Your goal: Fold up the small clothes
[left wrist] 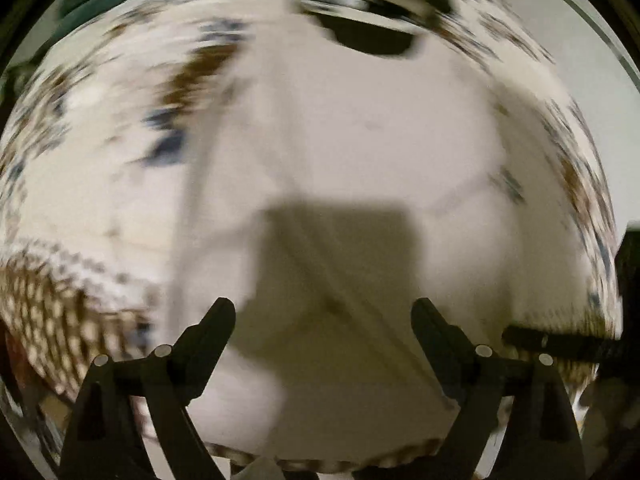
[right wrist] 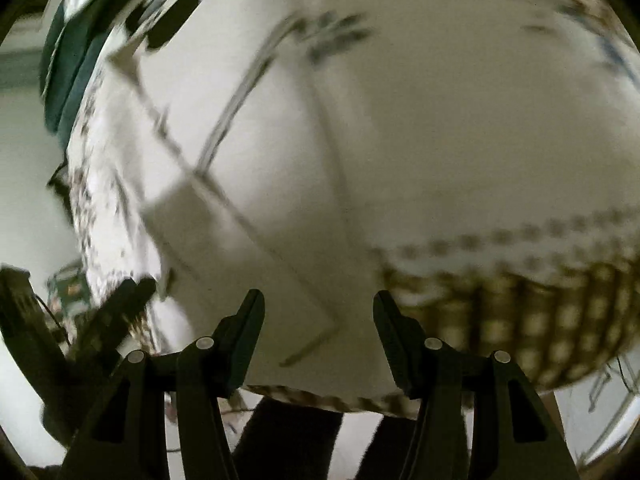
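Note:
A white garment (left wrist: 340, 152) lies spread on a patterned tablecloth (left wrist: 60, 304); both views are blurred by motion. My left gripper (left wrist: 323, 312) is open, hovering over the near part of the garment with nothing between its fingers. My right gripper (right wrist: 319, 305) is open over the same white garment (right wrist: 280, 160), near a folded edge, and holds nothing. The left gripper's black finger (right wrist: 120, 312) shows at the lower left of the right wrist view. The right gripper's finger (left wrist: 560, 340) shows at the right edge of the left wrist view.
The tablecloth has a brown checked border (right wrist: 540, 320) and blue and brown flower prints (left wrist: 168, 140). A dark object (left wrist: 372, 40) lies at the table's far side. A green cloth (right wrist: 68, 72) sits at the far left. Dark trouser legs (right wrist: 288, 440) show below the table edge.

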### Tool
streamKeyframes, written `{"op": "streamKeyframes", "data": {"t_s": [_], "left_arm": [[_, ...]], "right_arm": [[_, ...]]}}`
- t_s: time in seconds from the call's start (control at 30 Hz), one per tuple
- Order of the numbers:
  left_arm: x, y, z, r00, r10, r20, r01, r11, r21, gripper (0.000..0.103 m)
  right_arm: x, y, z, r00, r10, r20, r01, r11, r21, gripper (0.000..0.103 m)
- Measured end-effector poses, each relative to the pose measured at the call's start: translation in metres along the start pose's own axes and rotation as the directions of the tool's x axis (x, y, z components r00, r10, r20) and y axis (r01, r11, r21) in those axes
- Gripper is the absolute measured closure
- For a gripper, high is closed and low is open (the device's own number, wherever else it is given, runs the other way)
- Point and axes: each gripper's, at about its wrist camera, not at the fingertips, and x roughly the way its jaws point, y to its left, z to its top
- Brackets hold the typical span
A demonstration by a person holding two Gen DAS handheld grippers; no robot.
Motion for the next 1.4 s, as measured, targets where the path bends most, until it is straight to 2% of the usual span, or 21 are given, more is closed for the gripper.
{"op": "streamKeyframes", "data": {"t_s": [0.13, 0.17, 0.2, 0.23, 0.37, 0.43, 0.5, 0.53, 0.6, 0.63, 0.67, 0.7, 0.77, 0.83, 0.87, 0.9, 0.97, 1.07, 1.2, 1.27, 1.4], "left_arm": [[-0.012, 0.053, -0.01, 0.998, 0.056, 0.003, -0.055, 0.993, -0.104, 0.013], [-0.012, 0.061, -0.016, 0.998, 0.069, -0.005, -0.069, 0.991, -0.111, 0.013], [-0.012, 0.071, -0.024, 0.996, 0.085, -0.021, -0.087, 0.99, -0.115, 0.013], [-0.011, 0.081, -0.032, 0.994, 0.101, -0.042, -0.105, 0.988, -0.117, 0.013], [-0.003, 0.103, -0.062, 0.987, 0.104, -0.119, -0.116, 0.988, -0.098, 0.013], [0.002, 0.109, -0.074, 0.984, 0.086, -0.154, -0.102, 0.99, -0.1, 0.014], [0.006, 0.114, -0.083, 0.983, 0.06, -0.176, -0.081, 0.99, -0.115, 0.014], [0.01, 0.116, -0.087, 0.98, 0.041, -0.194, -0.066, 0.99, -0.125, 0.015], [0.021, 0.117, -0.095, 0.974, -0.019, -0.225, -0.017, 0.988, -0.156, 0.021], [0.026, 0.116, -0.097, 0.97, -0.05, -0.239, 0.009, 0.986, -0.168, 0.032], [0.033, 0.115, -0.101, 0.962, -0.077, -0.262, 0.03, 0.983, -0.179, 0.05], [0.038, 0.112, -0.102, 0.956, -0.094, -0.277, 0.044, 0.983, -0.18, 0.06], [0.04, 0.109, -0.109, 0.953, -0.104, -0.285, 0.058, 0.985, -0.165, 0.089], [0.035, 0.103, -0.112, 0.959, -0.105, -0.265, 0.066, 0.986, -0.151, 0.098], [0.03, 0.101, -0.114, 0.961, -0.11, -0.253, 0.072, 0.985, -0.155, 0.1], [0.028, 0.1, -0.111, 0.961, -0.121, -0.249, 0.081, 0.983, -0.165, 0.1], [0.023, 0.107, -0.113, 0.954, -0.167, -0.249, 0.113, 0.969, -0.219, 0.1], [0.01, 0.115, -0.113, 0.944, -0.231, -0.234, 0.155, 0.94, -0.303, 0.1], [-0.018, 0.122, -0.088, 0.943, -0.3, -0.145, 0.227, 0.897, -0.378, 0.1], [-0.028, 0.119, -0.059, 0.943, -0.321, -0.082, 0.27, 0.887, -0.374, 0.1], [-0.018, 0.113, 0.008, 0.941, -0.339, 0.01, 0.319, 0.876, -0.362, 0.1]], "right_arm": [[0.034, 0.023, -0.003, 0.997, -0.052, -0.053, 0.049, 0.997, -0.057, 0.047], [0.036, 0.024, -0.004, 0.996, -0.075, -0.04, 0.073, 0.996, -0.057, 0.074], [0.038, 0.024, -0.006, 0.99, -0.142, -0.019, 0.141, 0.989, -0.039, 0.1], [0.037, 0.02, -0.009, 0.985, -0.173, -0.012, 0.173, 0.985, -0.017, 0.1], [0.027, 0.004, -0.015, 0.994, -0.103, -0.042, 0.105, 0.993, 0.047, 0.098], [0.014, -0.008, -0.019, 0.997, -0.038, -0.066, 0.043, 0.997, 0.068, 0.086], [-0.003, -0.03, -0.022, 0.997, -0.034, -0.075, 0.041, 0.995, 0.088, 0.054], [-0.01, -0.037, -0.026, 0.997, -0.038, -0.07, 0.045, 0.994, 0.102, 0.05], [-0.018, -0.054, -0.031, 0.996, -0.054, -0.075, 0.064, 0.988, 0.14, 0.048], [-0.018, -0.064, -0.034, 0.994, -0.063, -0.091, 0.077, 0.984, 0.158, 0.048], [-0.017, -0.071, -0.037, 0.992, -0.067, -0.105, 0.085, 0.981, 0.173, 0.048], [-0.014, -0.08, -0.039, 0.99, -0.072, -0.123, 0.095, 0.977, 0.19, 0.048], [-0.005, -0.093, -0.043, 0.985, -0.066, -0.157, 0.099, 0.972, 0.212, 0.048], [0.004, -0.099, -0.045, 0.984, -0.047, -0.174, 0.087, 0.968, 0.233, 0.048], [0.005, -0.104, -0.045, 0.984, -0.037, -0.173, 0.078, 0.968, 0.24, 0.054], [0.005, -0.106, -0.047, 0.986, -0.025, -0.164, 0.065, 0.968, 0.241, 0.074], [0.002, -0.107, -0.05, 0.987, 0.0, -0.162, 0.04, 0.969, 0.244, 0.096], [-0.008, -0.1, -0.052, 0.989, 0.024, -0.143, 0.013, 0.969, 0.248, 0.099], [-0.036, -0.089, -0.043, 0.991, 0.086, -0.105, -0.057, 0.967, 0.25, 0.099], [-0.055, -0.082, -0.029, 0.991, 0.111, -0.07, -0.092, 0.967, 0.236, 0.099], [-0.08, -0.061, 0.015, 0.989, 0.146, 0.012, -0.145, 0.969, 0.198, 0.1]]}}
